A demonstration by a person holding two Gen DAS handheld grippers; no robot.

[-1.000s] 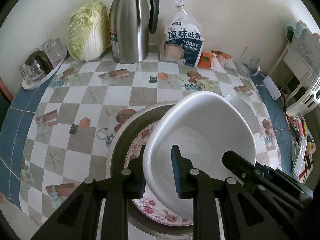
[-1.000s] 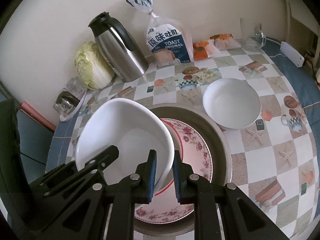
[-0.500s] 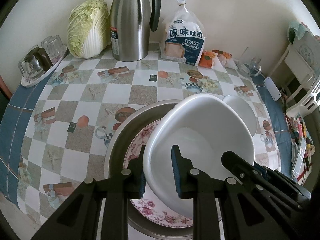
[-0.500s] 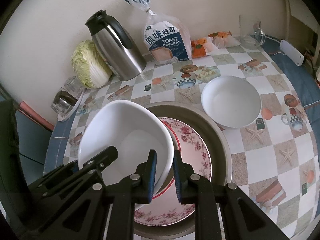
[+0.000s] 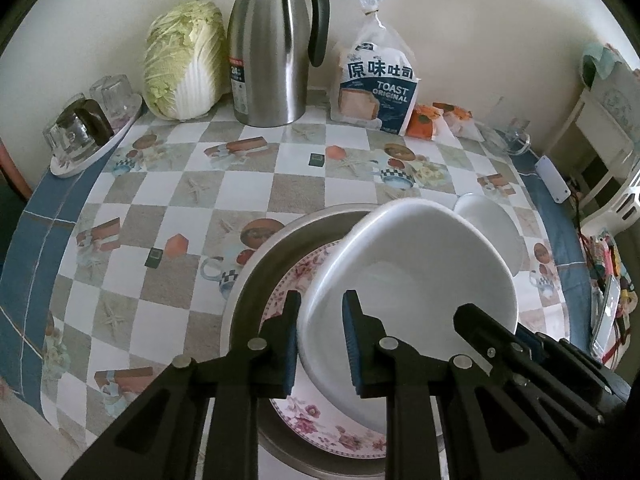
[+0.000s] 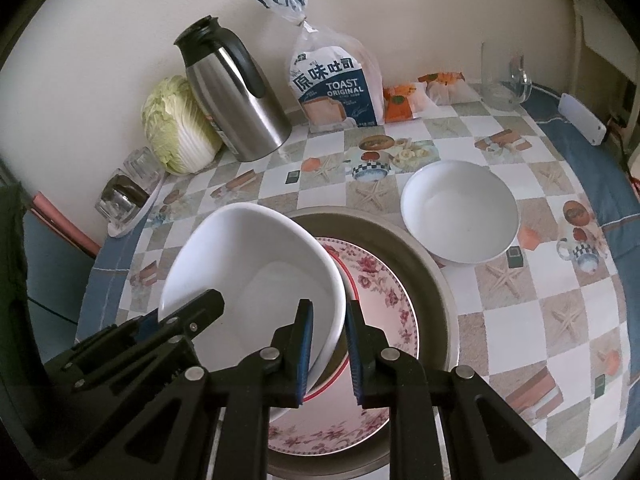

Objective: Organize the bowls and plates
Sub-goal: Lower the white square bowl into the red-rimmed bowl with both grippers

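you held the white bowl (image 5: 412, 288) with both tools at once. your left tool (image 5: 318, 332) was closed on the near-left part of its rim, one pad outside the wall and one inside. your right tool (image 6: 327, 344) pinched the opposite part of the rim in the same way. the bowl was tilted, its open side turned toward you, and it hung above the flowered plate (image 6: 384, 292). whether its low edge touched the plate, i could not tell.

the plate lay inside the wide metal tray (image 6: 432, 280), so under the bowl there was a flat place to put it down. the relation that mattered was this: the second white bowl (image 6: 460, 212) stood upright on the surface (image 5: 160, 208), just beside the far right edge of the tray, on your right side. your right tool was the nearer one to it. if you wanted to nest the two bowls, the way went forward and to the right, over the tray rim.

to the left the surface was free of dishes. far behind, along the wall, stood the thermos jug (image 5: 272, 52), the cabbage (image 5: 184, 60) and the toast bag (image 5: 376, 80), well apart from the bowls.
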